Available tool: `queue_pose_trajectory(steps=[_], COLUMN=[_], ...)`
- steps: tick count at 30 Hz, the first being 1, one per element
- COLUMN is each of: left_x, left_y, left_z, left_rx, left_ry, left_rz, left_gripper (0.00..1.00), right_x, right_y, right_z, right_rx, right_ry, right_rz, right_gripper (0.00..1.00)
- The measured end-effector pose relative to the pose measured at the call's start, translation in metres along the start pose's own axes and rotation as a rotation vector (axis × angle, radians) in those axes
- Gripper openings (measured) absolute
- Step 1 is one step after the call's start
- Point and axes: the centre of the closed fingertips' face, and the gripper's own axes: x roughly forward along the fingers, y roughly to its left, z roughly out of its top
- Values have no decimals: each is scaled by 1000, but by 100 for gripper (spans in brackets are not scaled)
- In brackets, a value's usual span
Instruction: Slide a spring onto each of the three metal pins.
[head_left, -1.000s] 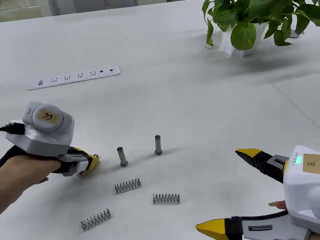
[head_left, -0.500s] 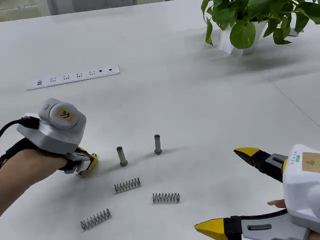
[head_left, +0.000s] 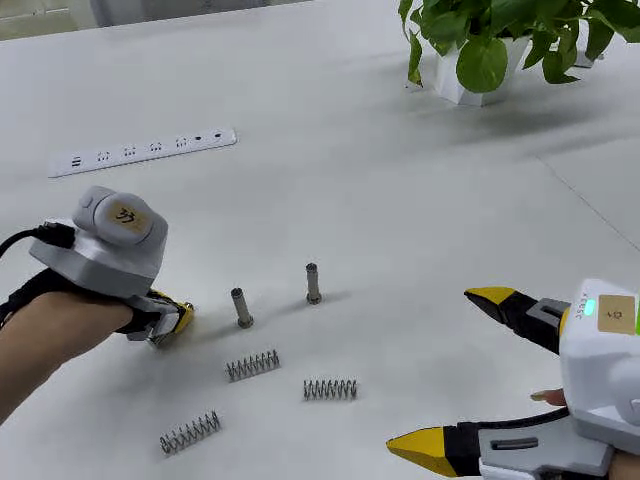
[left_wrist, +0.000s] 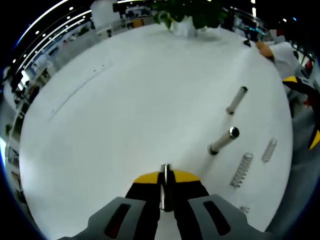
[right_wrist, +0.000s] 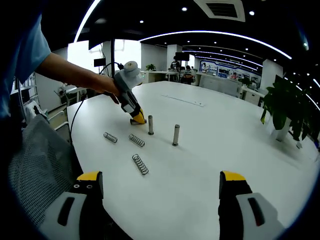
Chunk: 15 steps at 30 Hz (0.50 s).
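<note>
Springs, head view: flat on table (head_left: 420, 200), left spring (head_left: 190, 432), middle spring (head_left: 252, 365), right spring (head_left: 330, 389), all in front of two upright pins (head_left: 241, 307). Empty right gripper (head_left: 455, 370), jaws wide apart, nearest right spring.
Left gripper view: left gripper (left_wrist: 165, 176) pressed together on thin metal rod (left_wrist: 163, 195), probably third pin.
Right gripper view: right spring (right_wrist: 140, 164) ahead between jaws, long axis roughly toward gripper.
</note>
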Motion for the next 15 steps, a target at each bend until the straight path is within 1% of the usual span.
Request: queue_pose_trajectory(steps=[4,15], left_x=[-2,-16], left_y=[0,1], left_z=[3,15], left_rx=[-10,-21], left_ry=[-20,-105], left_rz=[-2,5], left_gripper=[8,8], right_x=[0,1], right_y=[1,1], right_z=[0,0], right_rx=[-1,-4], right_ry=[1,1], right_rz=[1,4], right_gripper=[98,98])
